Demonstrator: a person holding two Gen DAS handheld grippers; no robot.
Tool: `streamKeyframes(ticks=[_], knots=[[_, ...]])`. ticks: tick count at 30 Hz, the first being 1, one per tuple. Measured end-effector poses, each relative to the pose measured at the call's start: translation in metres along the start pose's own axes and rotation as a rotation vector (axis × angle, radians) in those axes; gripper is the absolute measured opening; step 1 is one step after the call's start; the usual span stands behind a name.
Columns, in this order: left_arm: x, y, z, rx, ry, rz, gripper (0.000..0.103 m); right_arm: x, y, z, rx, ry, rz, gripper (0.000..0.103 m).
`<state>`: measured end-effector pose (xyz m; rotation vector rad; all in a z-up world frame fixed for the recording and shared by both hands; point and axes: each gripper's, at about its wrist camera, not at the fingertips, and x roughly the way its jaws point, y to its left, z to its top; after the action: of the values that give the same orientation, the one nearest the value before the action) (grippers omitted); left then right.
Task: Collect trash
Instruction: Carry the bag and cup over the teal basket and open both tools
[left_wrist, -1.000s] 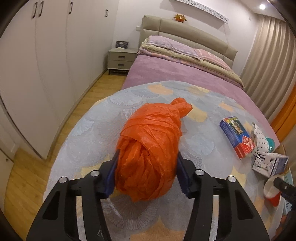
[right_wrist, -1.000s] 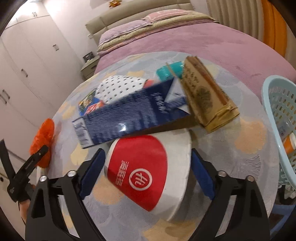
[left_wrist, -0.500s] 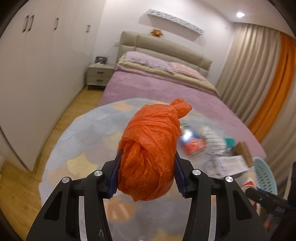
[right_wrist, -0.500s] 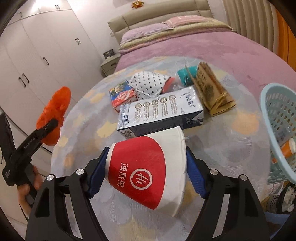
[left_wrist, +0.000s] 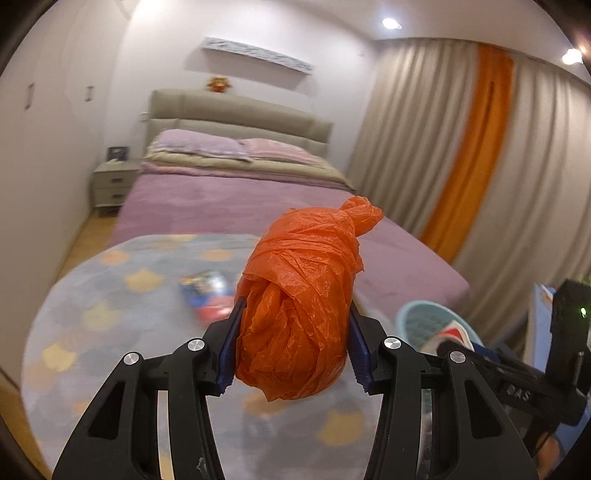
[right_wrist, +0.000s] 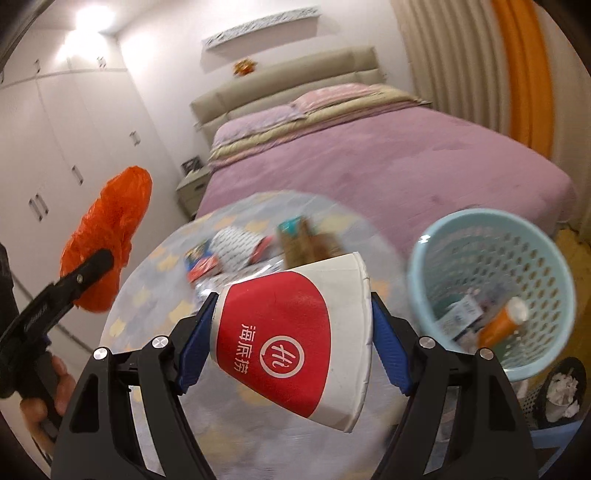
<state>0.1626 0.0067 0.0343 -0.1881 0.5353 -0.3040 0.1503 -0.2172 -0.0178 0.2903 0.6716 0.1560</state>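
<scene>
Left wrist view: fisheye camera mounted just behind the left tool, looking forward and slightly downward along its two fingers; the orange bag between them fills the near centre. Beyond lie the round tabletop, the bed and the curtains. The right tool enters at lower right, before the blue basket.

Right wrist view: the same mounting on the right tool, tilted downward, with the paper cup close to the lens. The left tool appears at the left edge.

Shared field: tabletop, bed, basket, bag and each opposite tool.
</scene>
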Motion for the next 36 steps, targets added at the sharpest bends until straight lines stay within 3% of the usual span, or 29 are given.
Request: streamKeyframes(ticks=[6, 17, 25, 29, 36], knots=[[0.018, -0.057, 0.005, 0.055, 0.015, -0.109, 0.048, -0.022, -0.056, 0.017, 0.071, -0.049, -0.074, 0.074], [0.078, -0.133, 0.007, 0.123, 0.115, -0.261, 0.048, -0.009, -0.153, 0.03, 0.221, -0.015, -0.202, 0.074], [0.131, -0.163, -0.011, 0.14, 0.209, -0.305, 0.048, 0.022, -0.191, 0.021, 0.285, 0.06, -0.22, 0.075], [0.142, -0.171, -0.016, 0.132, 0.215, -0.341, 0.049, 0.029, -0.21, 0.012, 0.329, 0.087, -0.219, 0.076], [0.161, -0.19, -0.024, 0.127, 0.241, -0.366, 0.049, 0.022, -0.233, 0.005, 0.375, 0.074, -0.224, 0.079]])
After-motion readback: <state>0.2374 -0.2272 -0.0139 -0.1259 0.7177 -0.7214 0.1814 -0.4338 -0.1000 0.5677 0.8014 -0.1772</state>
